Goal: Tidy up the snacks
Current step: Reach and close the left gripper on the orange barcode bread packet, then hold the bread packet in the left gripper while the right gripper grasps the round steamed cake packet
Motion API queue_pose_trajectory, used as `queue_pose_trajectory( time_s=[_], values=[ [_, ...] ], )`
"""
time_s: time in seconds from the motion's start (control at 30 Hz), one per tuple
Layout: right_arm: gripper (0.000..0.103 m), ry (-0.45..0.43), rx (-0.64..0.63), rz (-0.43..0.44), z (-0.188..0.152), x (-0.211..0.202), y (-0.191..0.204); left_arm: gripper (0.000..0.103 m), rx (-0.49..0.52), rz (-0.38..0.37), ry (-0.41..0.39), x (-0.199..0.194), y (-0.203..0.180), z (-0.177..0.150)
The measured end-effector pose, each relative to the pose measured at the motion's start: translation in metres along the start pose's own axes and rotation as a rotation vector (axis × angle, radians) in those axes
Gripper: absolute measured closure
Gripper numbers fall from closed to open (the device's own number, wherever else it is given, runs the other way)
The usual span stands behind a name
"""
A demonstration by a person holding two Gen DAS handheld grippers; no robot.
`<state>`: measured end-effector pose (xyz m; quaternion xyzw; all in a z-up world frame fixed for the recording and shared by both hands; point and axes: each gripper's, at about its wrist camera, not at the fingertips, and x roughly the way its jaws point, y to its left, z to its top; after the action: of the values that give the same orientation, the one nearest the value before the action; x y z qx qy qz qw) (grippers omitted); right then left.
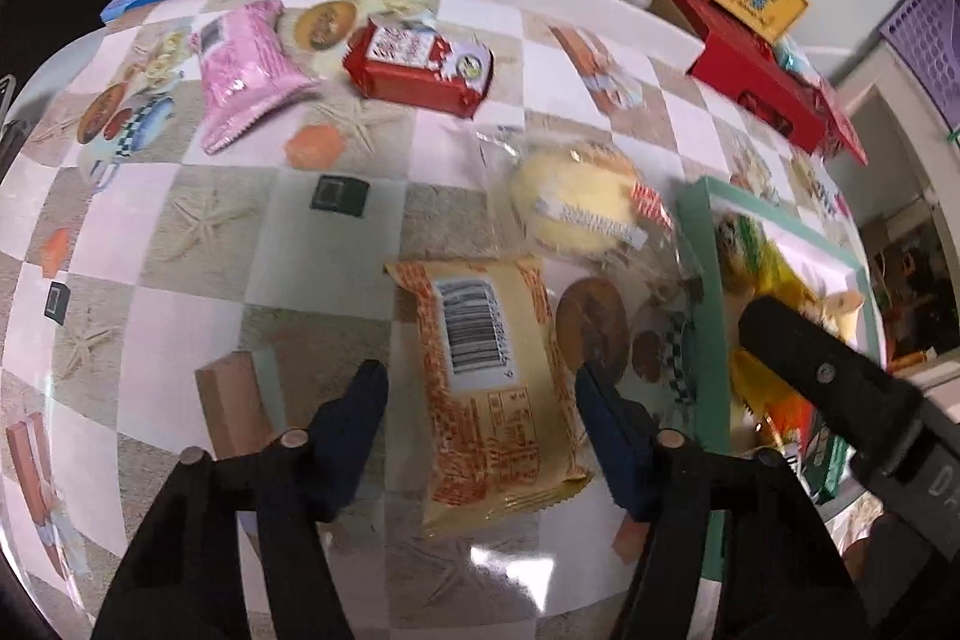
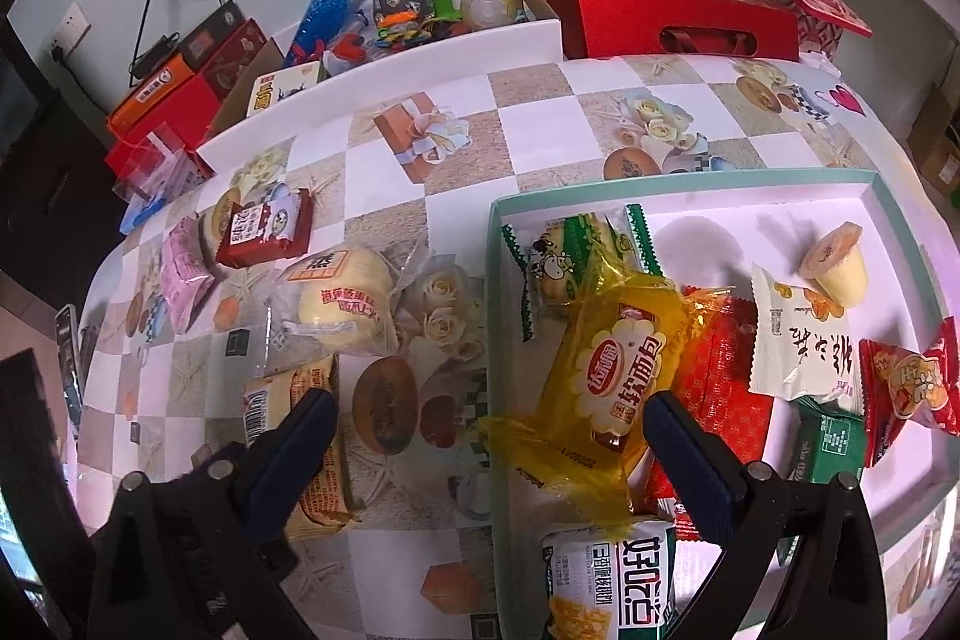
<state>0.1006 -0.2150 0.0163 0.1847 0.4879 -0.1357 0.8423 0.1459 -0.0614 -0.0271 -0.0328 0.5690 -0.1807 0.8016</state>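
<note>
One beige snack packet (image 1: 489, 388) lies on the surface squarely between the spread left tongs (image 1: 480, 430), long axis running straight ahead; the right tongs (image 2: 486, 460), also gaping empty, hover over the tray (image 2: 497, 340).

Chkd tablecloth (image 1: 288, 244), yellow pkt (image 2: 612, 376)

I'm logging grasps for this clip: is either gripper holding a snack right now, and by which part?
Nothing is held. The left gripper is open, its fingers either side of the beige barcode packet lying on the table. The right gripper is open above the yellow bread packet.
</note>
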Motion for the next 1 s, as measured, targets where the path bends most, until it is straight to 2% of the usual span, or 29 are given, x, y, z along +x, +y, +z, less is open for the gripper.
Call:
queue_pose_trajectory(
  time_s=[0.07,0.17,0.3,0.6,1.0],
  values=[
    [0.000,-0.001,0.001,-0.001,0.000,0.000,0.000,0.042,0.005,-0.007,0.006,0.002,-0.001,0.000],
    [0.000,-0.002,0.002,-0.002,0.000,-0.001,-0.001,0.061,0.010,-0.022,0.008,0.002,-0.001,0.000],
    [0.000,-0.006,0.000,-0.006,0.000,-0.002,0.000,0.066,0.008,-0.071,0.000,0.001,0.002,0.001],
    [0.000,-0.019,-0.014,-0.015,0.000,-0.004,0.004,0.069,-0.015,-0.116,-0.040,-0.014,0.008,0.004],
    [0.000,-0.107,-0.031,-0.012,0.003,-0.018,0.015,0.069,-0.063,-0.175,-0.110,-0.041,0.025,0.012]
  ],
)
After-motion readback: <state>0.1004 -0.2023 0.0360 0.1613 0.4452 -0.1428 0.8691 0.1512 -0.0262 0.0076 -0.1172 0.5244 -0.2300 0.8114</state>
